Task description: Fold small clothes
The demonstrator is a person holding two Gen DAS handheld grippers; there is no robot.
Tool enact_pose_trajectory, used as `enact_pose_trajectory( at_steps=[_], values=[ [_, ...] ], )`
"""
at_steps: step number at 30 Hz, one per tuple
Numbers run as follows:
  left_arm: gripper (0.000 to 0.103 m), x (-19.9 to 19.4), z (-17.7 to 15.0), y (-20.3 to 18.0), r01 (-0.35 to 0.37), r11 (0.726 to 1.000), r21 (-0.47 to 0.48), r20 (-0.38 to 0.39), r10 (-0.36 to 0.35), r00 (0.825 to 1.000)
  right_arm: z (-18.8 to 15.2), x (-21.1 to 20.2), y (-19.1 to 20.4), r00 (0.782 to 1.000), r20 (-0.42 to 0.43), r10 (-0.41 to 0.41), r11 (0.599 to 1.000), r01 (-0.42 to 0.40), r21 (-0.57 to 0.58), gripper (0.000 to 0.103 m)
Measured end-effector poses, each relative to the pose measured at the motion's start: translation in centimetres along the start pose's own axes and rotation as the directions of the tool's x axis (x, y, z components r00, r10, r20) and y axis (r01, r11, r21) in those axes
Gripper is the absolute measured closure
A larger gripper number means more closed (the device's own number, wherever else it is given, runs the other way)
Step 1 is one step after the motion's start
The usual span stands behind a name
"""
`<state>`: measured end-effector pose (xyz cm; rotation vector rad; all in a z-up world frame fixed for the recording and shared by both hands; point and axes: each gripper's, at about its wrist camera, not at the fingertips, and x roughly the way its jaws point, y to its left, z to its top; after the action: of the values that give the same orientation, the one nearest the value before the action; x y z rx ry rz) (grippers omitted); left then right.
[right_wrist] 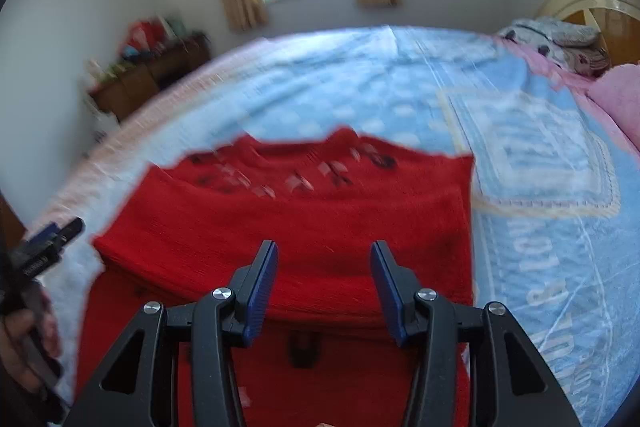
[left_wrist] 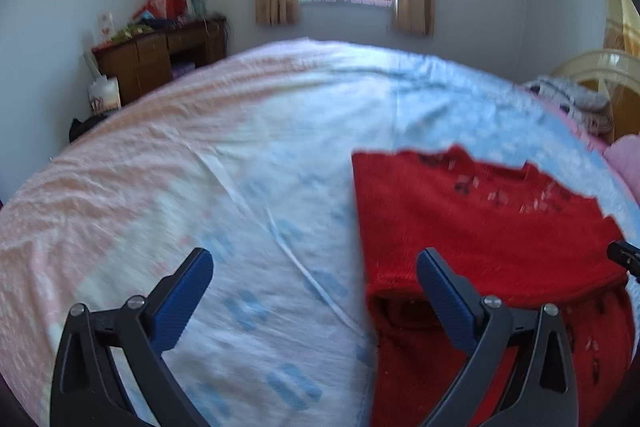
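Red sweater (right_wrist: 320, 227) flat on bed (right_wrist: 540, 187), lower part doubled up. Left claw (left_wrist: 316, 279) spread wide at its left edge; right claw (right_wrist: 324, 263) parted above middle, both empty, likely lining up next fold.

Left gripper (left_wrist: 314, 259) spread wide, blue pads (left_wrist: 182, 301) far apart, nothing between them, pointing forward and slightly down. Right gripper (right_wrist: 324, 253) also parted, more narrowly, pads (right_wrist: 262, 291) empty, aimed forward. Left gripper's tip (right_wrist: 60, 231) visible at the right view's left edge, hand (right_wrist: 18, 347) gripping behind it
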<state>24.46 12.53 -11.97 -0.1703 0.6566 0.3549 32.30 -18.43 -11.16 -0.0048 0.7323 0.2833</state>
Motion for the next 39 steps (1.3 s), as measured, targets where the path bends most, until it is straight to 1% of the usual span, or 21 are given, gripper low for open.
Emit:
enact_pose_trajectory(
  at_steps=[1, 2, 3, 4, 7, 11, 13, 16, 20, 24, 27, 32, 34, 36, 39],
  values=[
    [0.000, 0.6, -0.6, 0.0, -0.003, 1.000, -0.001, -0.021, 0.003, 1.000, -0.4, 1.0, -0.5, 0.998, -0.039, -0.045, 0.999, 0.045, -0.004, 0.054],
    [0.000, 1.3, -1.2, 0.0, 0.001, 1.000, 0.001, -0.047, -0.001, 0.999, -0.7, 1.7, -1.1, 0.995, -0.068, -0.067, 0.998, 0.068, -0.001, 0.054],
    [0.000, 1.4, -1.7, 0.0, 0.012, 1.000, 0.001, -0.067, -0.012, 0.998, -1.2, 2.2, -1.8, 0.995, -0.081, -0.059, 0.998, 0.059, 0.003, 0.054],
    [0.000, 1.6, -2.1, 0.1, 0.039, 0.999, -0.006, -0.082, -0.040, 0.996, -1.6, 2.1, -2.2, 0.998, -0.056, -0.041, 0.999, 0.040, -0.016, 0.054],
    [0.000, 1.2, -2.2, -0.1, 0.033, 0.999, 0.005, -0.075, -0.033, 0.997, -1.7, 1.7, -2.1, 0.997, -0.054, -0.047, 0.998, 0.044, -0.049, 0.054],
    [0.000, 0.6, -2.4, -0.6, 0.038, 0.999, 0.028, -0.062, -0.037, 0.997, -2.0, 0.6, -2.1, 0.998, -0.033, -0.053, 0.998, 0.052, -0.020, 0.054],
    [0.000, 0.7, -2.5, -0.6, 0.044, 0.998, 0.035, -0.067, -0.041, 0.997, -2.4, 0.7, -2.2, 0.998, -0.022, -0.055, 0.998, 0.055, -0.008, 0.054],
    [0.000, 0.5, -2.2, -0.5, 0.042, 0.999, 0.033, -0.060, -0.040, 0.997, -2.6, 1.0, -1.8, 0.997, -0.018, -0.080, 0.996, 0.079, -0.037, 0.054],
    [0.000, -0.2, -2.5, -0.7, 0.048, 0.998, 0.050, -0.048, -0.046, 0.998, -2.4, -0.2, -1.6, 0.997, -0.015, -0.070, 0.997, 0.070, -0.015, 0.053],
    [0.000, -0.3, -2.6, -1.0, 0.055, 0.997, 0.062, -0.042, -0.053, 0.998, -3.0, -0.5, -1.8, 0.998, -0.009, -0.066, 0.998, 0.066, -0.005, 0.051],
    [0.000, -0.1, -2.6, -1.0, 0.056, 0.996, 0.064, -0.050, -0.053, 0.997, -3.3, -0.1, -1.9, 0.998, -0.005, -0.063, 0.998, 0.063, -0.008, 0.047],
    [0.000, -0.4, -2.5, -0.7, 0.065, 0.997, 0.048, -0.059, -0.062, 0.996, -3.2, -0.1, -1.3, 0.996, -0.016, -0.084, 0.996, 0.083, -0.033, 0.044],
    [0.000, -0.9, -2.6, -0.6, 0.077, 0.996, 0.044, -0.055, -0.074, 0.996, -3.1, -0.8, -1.3, 0.998, -0.021, -0.062, 0.998, 0.062, -0.003, 0.039],
    [0.000, -1.3, -2.7, -0.7, 0.082, 0.995, 0.051, -0.050, -0.080, 0.996, -3.2, -1.2, -1.3, 0.999, -0.024, -0.041, 0.999, 0.041, 0.019, 0.039],
    [0.000, -1.9, -2.8, -0.9, 0.089, 0.994, 0.062, -0.045, -0.087, 0.995, -3.5, -1.6, -1.2, 0.999, -0.029, -0.043, 0.999, 0.044, 0.022, 0.039]
  ],
)
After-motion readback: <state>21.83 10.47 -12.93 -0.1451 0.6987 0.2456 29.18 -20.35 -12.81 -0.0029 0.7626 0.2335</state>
